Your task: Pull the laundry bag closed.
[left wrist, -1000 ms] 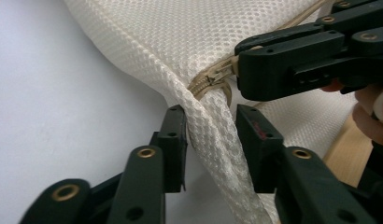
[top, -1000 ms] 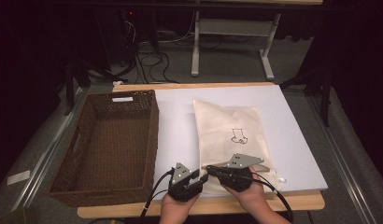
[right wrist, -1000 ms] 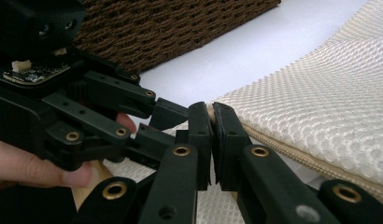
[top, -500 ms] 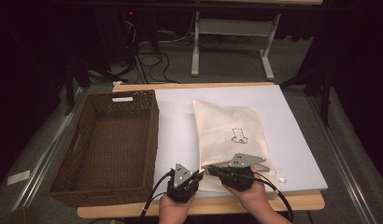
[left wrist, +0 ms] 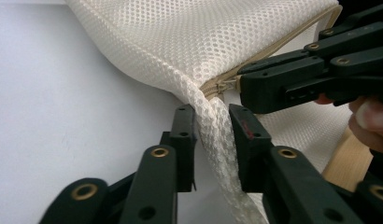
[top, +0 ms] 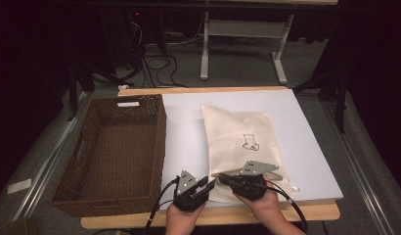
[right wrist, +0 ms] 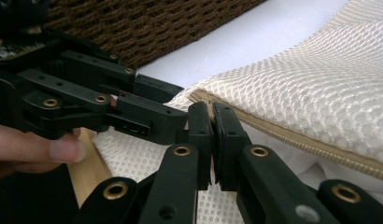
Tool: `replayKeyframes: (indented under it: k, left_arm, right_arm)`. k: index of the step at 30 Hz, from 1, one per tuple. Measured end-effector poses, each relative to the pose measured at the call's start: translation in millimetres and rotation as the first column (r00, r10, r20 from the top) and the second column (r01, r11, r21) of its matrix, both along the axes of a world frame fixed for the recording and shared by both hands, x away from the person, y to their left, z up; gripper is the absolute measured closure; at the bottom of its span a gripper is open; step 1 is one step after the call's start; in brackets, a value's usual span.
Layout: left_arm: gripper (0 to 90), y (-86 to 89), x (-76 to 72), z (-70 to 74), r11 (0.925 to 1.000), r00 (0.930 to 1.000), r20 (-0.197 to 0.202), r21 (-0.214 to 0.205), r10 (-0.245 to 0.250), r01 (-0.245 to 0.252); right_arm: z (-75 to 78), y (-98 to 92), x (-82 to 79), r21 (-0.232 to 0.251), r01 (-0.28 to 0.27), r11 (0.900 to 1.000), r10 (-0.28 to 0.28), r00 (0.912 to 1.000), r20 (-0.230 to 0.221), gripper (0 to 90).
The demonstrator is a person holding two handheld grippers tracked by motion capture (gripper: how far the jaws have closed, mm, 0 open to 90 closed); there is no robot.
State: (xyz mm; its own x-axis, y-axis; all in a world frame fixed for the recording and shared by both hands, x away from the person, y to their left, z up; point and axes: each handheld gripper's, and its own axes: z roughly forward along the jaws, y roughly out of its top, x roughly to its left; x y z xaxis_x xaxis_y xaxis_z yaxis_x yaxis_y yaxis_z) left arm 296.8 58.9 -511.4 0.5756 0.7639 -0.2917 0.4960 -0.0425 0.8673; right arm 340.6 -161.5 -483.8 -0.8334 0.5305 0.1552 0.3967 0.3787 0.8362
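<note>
At the surface's near edge, the right hand-held gripper (right wrist: 212, 140) pinches the mesh bag's (top: 240, 134) zipper pull (left wrist: 225, 85); the left hand-held gripper (left wrist: 212, 140), its jaws just reopened, loosely straddles the corner to brace it.

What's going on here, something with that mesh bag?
A person holds tongs in each hand at the near edge of the table. The right tongs are shut on the zipper end of a cream mesh bag. The left tongs straddle the bag's corner fabric just beside them; their jaws have just been opening again and look loose on the mesh. It looks like an attempt to unzip the bag. A brown wicker basket stands to the left.
</note>
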Motion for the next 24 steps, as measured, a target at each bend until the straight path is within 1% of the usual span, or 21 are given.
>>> replayKeyframes:
  k: [3,5,6,7,8,10,12,13,14,18,20,22,24]
  left_arm:
    - [68.0,0.8,-0.1,0.4,1.0000,1.0000,0.002,0.005,0.008,-0.008]
    - [67.0,1.7,0.7,-0.4,0.9999,0.9999,-0.004,0.000,0.013,-0.013]
    - [68.1,2.0,1.3,-1.4,0.9999,0.9999,-0.010,0.004,0.011,-0.011]
    - [70.6,1.9,1.5,-1.8,1.0000,0.9999,-0.011,0.002,0.009,-0.009]
    - [70.9,2.0,2.3,-2.7,1.0000,0.9998,-0.020,-0.004,0.005,-0.005]
    - [78.4,1.8,2.4,-3.7,0.9998,0.9996,-0.025,-0.015,0.010,-0.011]
    - [83.5,1.6,1.5,-3.0,0.9999,0.9998,-0.014,-0.012,0.010,-0.010]
    - [84.4,1.2,0.5,-1.6,0.9998,0.9998,-0.010,-0.008,0.018,-0.018]
    - [85.2,1.0,-0.8,0.6,0.9998,0.9999,-0.004,-0.015,0.015,-0.015]
    - [85.7,0.9,-2.7,4.9,0.9997,0.9997,0.010,-0.008,0.024,-0.024]
    - [85.9,0.7,-4.0,6.1,0.9996,0.9995,0.015,-0.006,0.027,-0.027]
    - [85.9,-0.5,-5.9,7.7,0.9993,0.9988,0.030,-0.003,0.038,-0.038]
    - [86.1,-2.0,-6.9,9.7,0.9992,0.9983,0.042,0.004,0.040,-0.040]
  right_arm:
    - [-2.1,1.2,0.3,-0.009,0.000,1.0000,0.000,1.0000,0.002,88.3]
    - [-2.4,1.8,-0.3,-0.010,-0.002,1.0000,0.002,1.0000,0.002,88.3]
    - [-2.2,1.8,-0.7,-0.009,-0.002,1.0000,0.002,1.0000,0.004,88.3]
    - [-1.7,1.8,-1.3,-0.008,-0.001,1.0000,0.001,1.0000,0.004,88.3]
    - [-1.5,1.8,-1.6,-0.008,0.000,1.0000,0.001,1.0000,0.004,88.3]
    - [-1.0,1.8,-2.0,-0.012,-0.003,0.9999,0.003,0.9999,0.011,88.3]
    - [-0.8,1.7,-1.6,-0.011,-0.003,0.9999,0.003,0.9999,0.014,88.3]
    - [-0.7,1.6,-1.5,-0.010,-0.003,0.9999,0.003,0.9999,0.015,88.4]
    - [0.1,1.5,-1.3,-0.013,0.003,0.9999,-0.003,0.9999,0.012,88.4]
    - [-0.6,1.6,-1.3,-0.015,0.005,0.9999,-0.004,0.9999,0.015,88.5]
    - [-1.8,1.5,-0.6,-0.014,0.001,0.9999,-0.001,1.0000,0.004,88.5]
    - [-2.8,1.8,-0.3,-0.020,0.003,0.9998,-0.003,1.0000,0.006,88.6]
    - [-3.1,-0.3,1.3,-0.008,-0.002,1.0000,0.002,1.0000,-0.006,88.7]
